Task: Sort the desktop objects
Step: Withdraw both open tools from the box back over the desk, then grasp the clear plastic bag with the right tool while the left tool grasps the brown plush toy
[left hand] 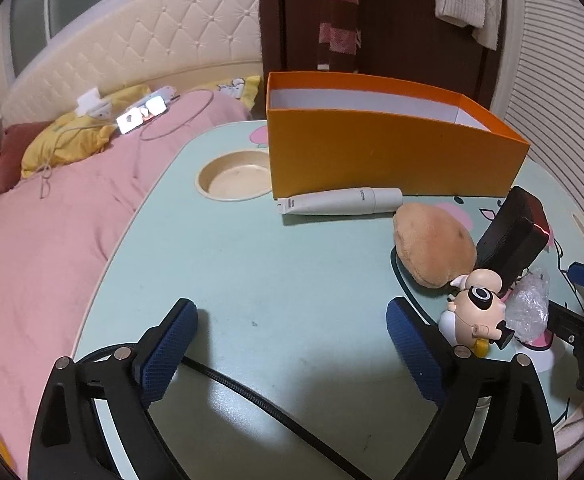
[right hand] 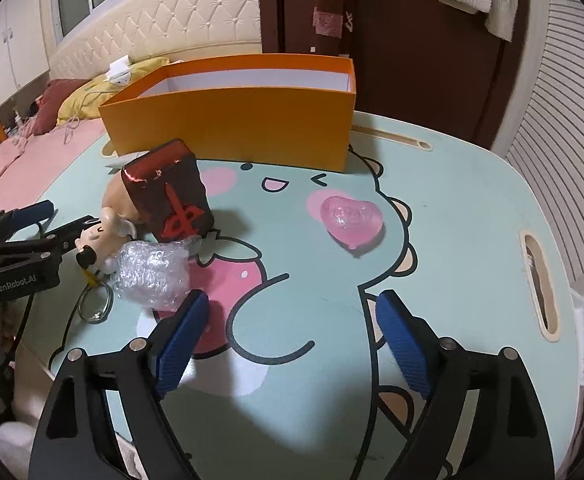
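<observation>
Left wrist view
- Left gripper (left hand: 292, 320): I see its blue pads spread wide over bare tabletop, nothing between them.
- Table (left hand: 252, 264): pale green lap table with a cartoon print and a round cup recess (left hand: 236, 176) at the far left.
- Orange box (left hand: 391, 144): open-topped, white inside, at the far edge of the table.
- White trimmer (left hand: 339, 201): lies flat against the box's near wall; its small print is too fine for me to read.
- Plush toy (left hand: 431, 250): tan, rounded, just right of the trimmer's end.
- Dark red block (left hand: 511, 236): tilted, leaning beside the plush.
- Cartoon figurine (left hand: 475, 308): just beside my right finger.
- Bubble wrap wad (left hand: 529, 304): touching the figurine's right side.

Right wrist view
- Right gripper (right hand: 288, 332): jaws spread, empty, above the printed cartoon.
- Block's writing: a red Chinese character on its front face.
- Pink heart (right hand: 351, 222): translucent, alone on the table, well apart from the cluster.
- Key ring (right hand: 96, 304): lies by the figurine.
- Left gripper's body: reads "GenRobot.AI".
</observation>
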`<state>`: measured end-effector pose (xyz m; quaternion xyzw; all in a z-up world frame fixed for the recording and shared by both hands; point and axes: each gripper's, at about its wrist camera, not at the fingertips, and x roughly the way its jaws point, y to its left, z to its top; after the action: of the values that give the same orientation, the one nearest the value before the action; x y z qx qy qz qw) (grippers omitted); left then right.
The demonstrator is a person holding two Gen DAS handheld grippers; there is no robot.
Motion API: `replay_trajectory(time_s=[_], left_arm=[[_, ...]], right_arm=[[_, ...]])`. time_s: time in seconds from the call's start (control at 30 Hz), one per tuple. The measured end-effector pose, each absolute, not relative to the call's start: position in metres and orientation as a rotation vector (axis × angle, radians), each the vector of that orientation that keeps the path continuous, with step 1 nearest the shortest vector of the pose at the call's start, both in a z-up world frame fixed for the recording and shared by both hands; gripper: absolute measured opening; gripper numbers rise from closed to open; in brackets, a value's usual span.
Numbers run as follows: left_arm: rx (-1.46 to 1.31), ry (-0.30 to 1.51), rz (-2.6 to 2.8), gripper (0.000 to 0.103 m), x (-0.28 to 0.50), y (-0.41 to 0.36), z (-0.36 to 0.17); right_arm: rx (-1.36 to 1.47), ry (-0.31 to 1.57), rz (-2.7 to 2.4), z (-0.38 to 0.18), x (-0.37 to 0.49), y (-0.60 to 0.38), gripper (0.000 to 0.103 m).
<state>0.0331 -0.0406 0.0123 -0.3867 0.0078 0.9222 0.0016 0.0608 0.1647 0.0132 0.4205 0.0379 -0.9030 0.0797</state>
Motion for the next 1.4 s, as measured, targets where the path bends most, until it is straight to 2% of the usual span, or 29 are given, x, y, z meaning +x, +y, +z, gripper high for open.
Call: replay_trajectory(time_s=[0.27,0.5,0.73,0.9,1.0,1.07,1.13,1.2,1.23,1.4], left_arm=[[-1.229,0.027,2.888,0.101,0.031,-0.036,0.014],[-1.23,0.026,2.885,0.101,0.032,-0.038,0.013],[-1.228,0.022,2.887,0.101,0.032,-0.04,0.012],[-1.228,0.018,2.888,0.101,0.031,-0.037,0.011],[-1.229,0.016,2.888,0.101,0.031,-0.039,0.011],[-1.228,0.015,2.888,0.101,0.031,-0.039,0.011],[-1.229,0.015,2.888,0.102,0.032,-0.039,0.011],[-1.23,0.016,2.885,0.101,0.031,-0.039,0.011],[-1.231,0.017,2.883,0.101,0.03,-0.039,0.011],[-1.207,0.07,2.865,0.101,0.032,-0.035,0.015]], right_arm=[[1.261,0.124,-2.691,0.013,0.066,0.163,0.092],[1.261,0.114,-2.691,0.014,0.067,0.164,0.093],[1.109,-0.13,-2.651,0.029,0.075,0.184,0.093],[1.056,0.024,-2.507,0.034,0.076,0.146,0.093],[1.092,0.117,-2.45,0.029,0.071,0.125,0.083],[1.132,0.134,-2.422,0.025,0.063,0.118,0.068],[1.147,0.128,-2.415,0.022,0.058,0.116,0.063],[1.139,0.11,-2.407,0.024,0.056,0.117,0.042],[1.125,0.101,-2.412,0.025,0.059,0.119,0.037],[1.064,0.066,-2.444,0.03,0.07,0.129,0.036]])
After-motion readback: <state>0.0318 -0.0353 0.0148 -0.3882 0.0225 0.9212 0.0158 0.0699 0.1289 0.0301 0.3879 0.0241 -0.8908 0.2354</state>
